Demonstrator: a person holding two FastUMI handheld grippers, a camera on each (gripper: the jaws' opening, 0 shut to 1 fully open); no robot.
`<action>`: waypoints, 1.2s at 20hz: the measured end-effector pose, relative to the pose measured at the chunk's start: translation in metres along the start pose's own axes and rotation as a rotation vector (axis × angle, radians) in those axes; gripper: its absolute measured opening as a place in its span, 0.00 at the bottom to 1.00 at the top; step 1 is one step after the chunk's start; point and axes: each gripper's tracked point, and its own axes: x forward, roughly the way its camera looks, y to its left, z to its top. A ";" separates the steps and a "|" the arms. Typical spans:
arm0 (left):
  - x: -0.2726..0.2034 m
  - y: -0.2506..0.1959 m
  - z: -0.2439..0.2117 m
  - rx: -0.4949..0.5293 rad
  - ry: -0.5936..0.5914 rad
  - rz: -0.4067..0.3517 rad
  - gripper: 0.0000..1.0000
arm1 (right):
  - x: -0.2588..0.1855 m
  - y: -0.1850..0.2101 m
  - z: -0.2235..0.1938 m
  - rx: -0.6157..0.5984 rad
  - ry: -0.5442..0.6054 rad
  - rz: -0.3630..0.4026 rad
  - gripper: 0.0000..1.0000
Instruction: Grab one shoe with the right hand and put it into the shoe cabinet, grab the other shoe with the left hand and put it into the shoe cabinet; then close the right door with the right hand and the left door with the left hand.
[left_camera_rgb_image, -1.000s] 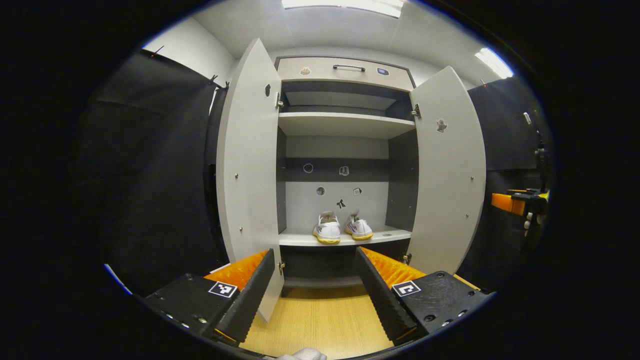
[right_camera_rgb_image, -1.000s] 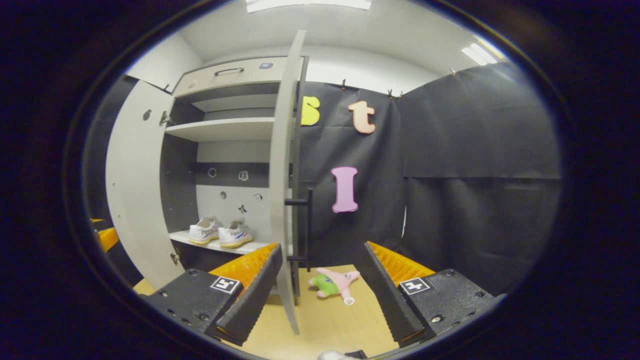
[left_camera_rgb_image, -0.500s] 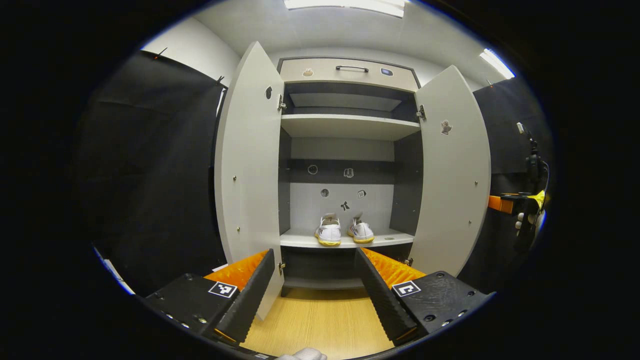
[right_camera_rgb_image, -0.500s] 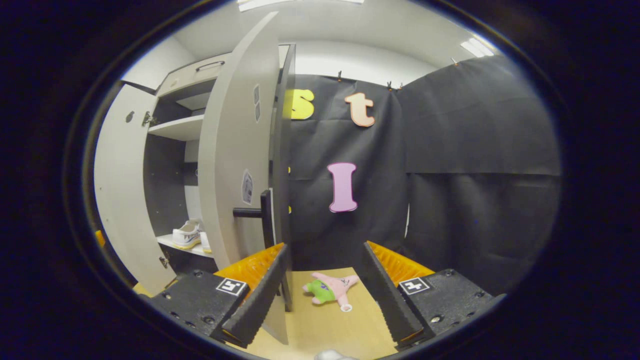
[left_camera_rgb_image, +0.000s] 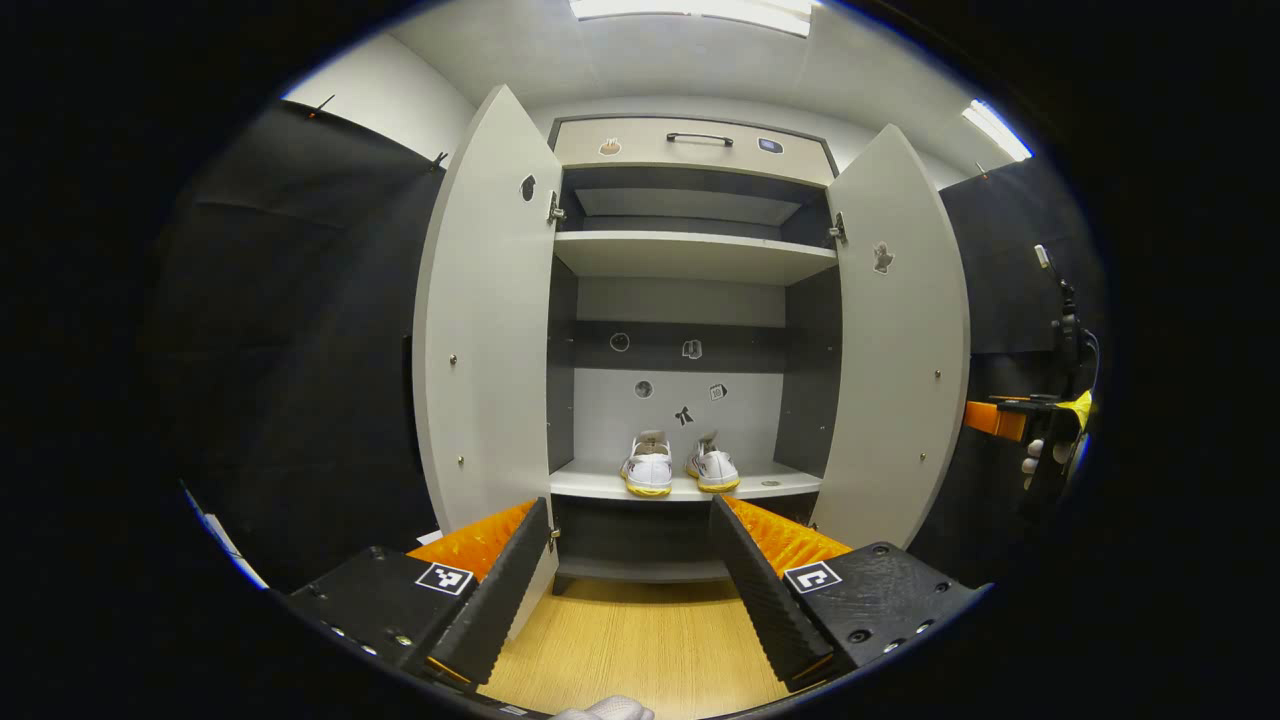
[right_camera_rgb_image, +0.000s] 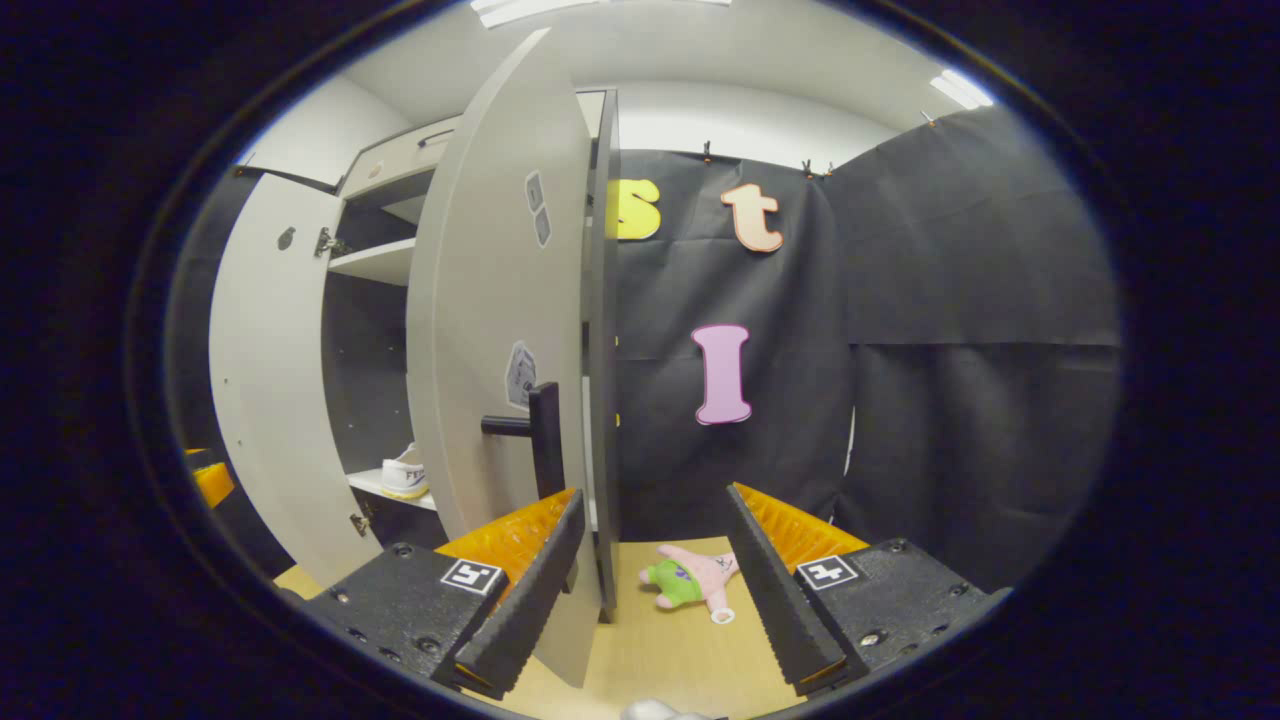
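Both shoes (left_camera_rgb_image: 680, 467) are sitting on the cabinet shelf (left_camera_rgb_image: 770, 487), ahead between the wide-open left gripper (left_camera_rgb_image: 630, 580) fingers. Right gripper (right_camera_rgb_image: 655, 590), fingers wide, empty, is nearing the right door (right_camera_rgb_image: 490, 330); push beside handle (right_camera_rgb_image: 540, 435), just above left finger.

The shoe cabinet (left_camera_rgb_image: 690, 255) is seen in smooth matt board, its handle (right_camera_rgb_image: 545, 440) matt. The floor (left_camera_rgb_image: 640, 650) is finished in pale wood grain. The plush toy (right_camera_rgb_image: 695, 583) appears soft cloth.
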 end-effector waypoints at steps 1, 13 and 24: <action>-0.001 0.001 0.001 -0.002 -0.002 0.003 0.97 | 0.000 0.009 0.000 -0.005 0.000 0.015 0.93; -0.022 0.039 0.003 0.037 0.001 0.098 0.97 | 0.034 0.133 -0.002 -0.009 0.006 0.269 0.93; -0.026 0.049 0.003 0.017 0.007 0.077 0.97 | 0.025 0.146 0.012 -0.017 -0.027 0.226 0.97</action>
